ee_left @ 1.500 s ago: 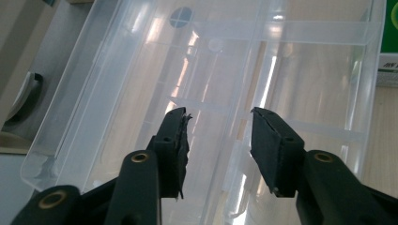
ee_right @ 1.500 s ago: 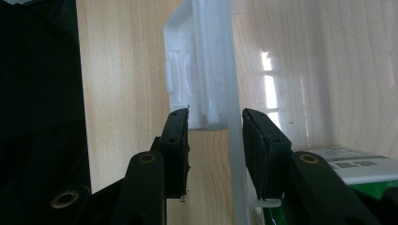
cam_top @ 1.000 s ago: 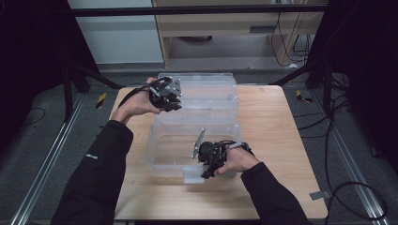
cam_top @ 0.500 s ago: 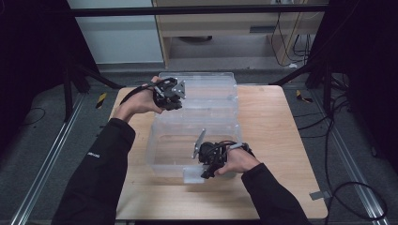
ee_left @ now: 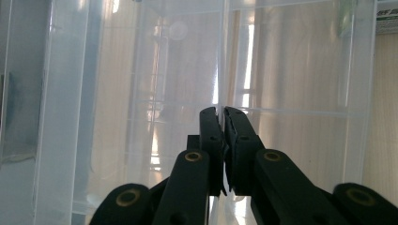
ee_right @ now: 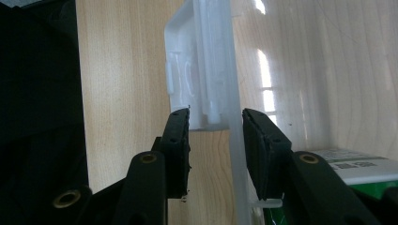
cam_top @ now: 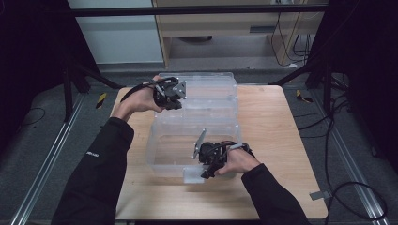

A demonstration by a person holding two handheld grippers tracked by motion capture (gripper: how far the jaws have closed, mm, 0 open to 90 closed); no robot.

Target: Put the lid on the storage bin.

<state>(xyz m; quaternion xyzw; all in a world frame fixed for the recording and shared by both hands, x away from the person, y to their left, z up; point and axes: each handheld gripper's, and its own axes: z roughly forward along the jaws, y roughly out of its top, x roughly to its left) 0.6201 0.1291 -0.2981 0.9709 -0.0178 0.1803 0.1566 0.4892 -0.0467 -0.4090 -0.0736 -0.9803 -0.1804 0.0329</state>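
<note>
A clear plastic box (cam_top: 157,140) stands on the wooden table (cam_top: 272,126), with its clear lid (cam_top: 211,89) behind it at the far side. My left gripper (cam_top: 176,101) is at the lid's left end. In the left gripper view this gripper (ee_left: 220,112) is shut on a thin clear edge of the lid (ee_left: 291,70). My right gripper (cam_top: 206,172) is at the box's near wall. In the right gripper view it (ee_right: 216,115) is open, its jaws straddling the wall and the white latch (ee_right: 187,70).
A green and white label (ee_right: 356,168) shows behind the clear wall at the lower right of the right gripper view. Bare wood lies right of the box. Dark frame legs (cam_top: 324,70) and cables (cam_top: 347,131) surround the table on the floor.
My left gripper has shifted a little to the right at the lid. My right gripper has stayed at the near wall.
</note>
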